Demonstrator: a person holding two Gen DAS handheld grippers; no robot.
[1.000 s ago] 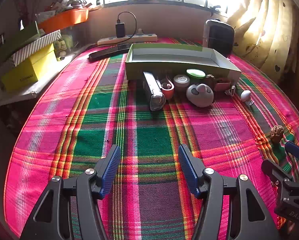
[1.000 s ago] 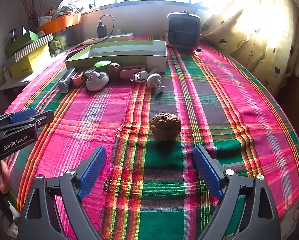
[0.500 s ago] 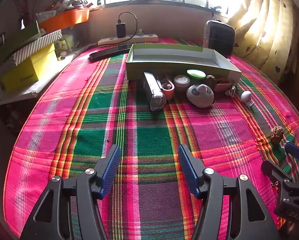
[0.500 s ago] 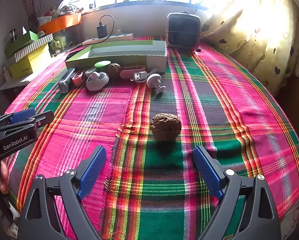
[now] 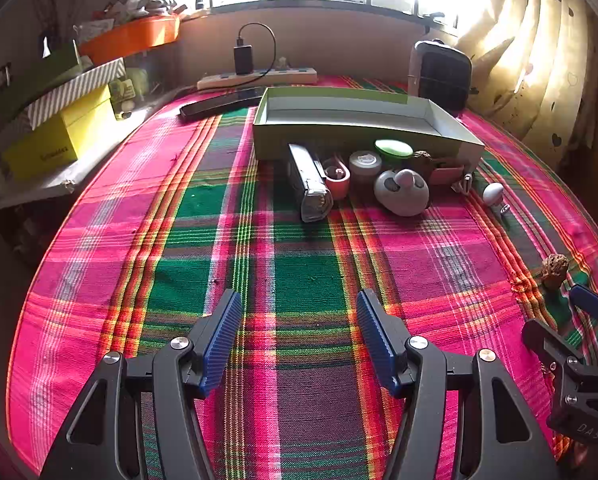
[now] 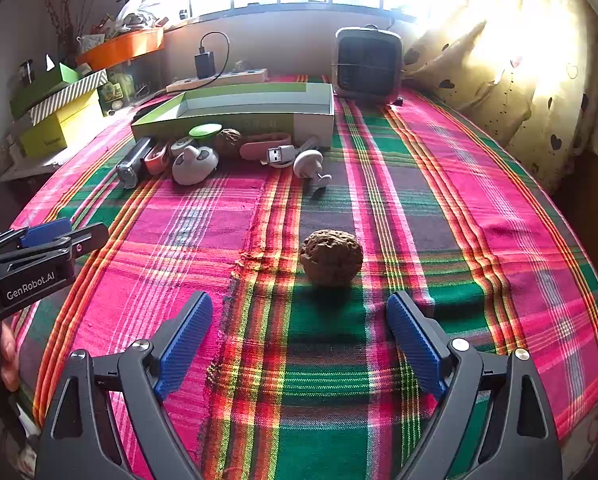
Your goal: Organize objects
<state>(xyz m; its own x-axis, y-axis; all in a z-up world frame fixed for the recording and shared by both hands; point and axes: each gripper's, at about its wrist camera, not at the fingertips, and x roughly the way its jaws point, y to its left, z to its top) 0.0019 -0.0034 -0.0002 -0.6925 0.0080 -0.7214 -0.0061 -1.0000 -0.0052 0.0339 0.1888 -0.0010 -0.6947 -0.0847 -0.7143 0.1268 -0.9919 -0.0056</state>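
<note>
A brown walnut (image 6: 331,258) lies on the plaid cloth just ahead of my open, empty right gripper (image 6: 299,340); it shows small in the left wrist view (image 5: 555,270). My left gripper (image 5: 299,340) is open and empty over the cloth. A shallow green-and-white box (image 5: 363,120) (image 6: 243,110) stands farther back. In front of it lie a silver flashlight (image 5: 309,184), a pink cup (image 5: 337,178), a white round jar (image 5: 365,164), a green lid (image 5: 393,148), a grey-white mouse-like device (image 5: 403,192), a second walnut (image 6: 227,140), a USB plug (image 6: 277,156) and a white mushroom-shaped item (image 6: 309,162).
A small heater (image 6: 367,66) stands at the back right. A power strip with charger (image 5: 259,74) and a dark remote (image 5: 223,104) lie at the back. Stacked boxes (image 5: 59,132) and an orange tray (image 5: 135,38) sit on the left shelf. Curtains (image 6: 539,80) hang right.
</note>
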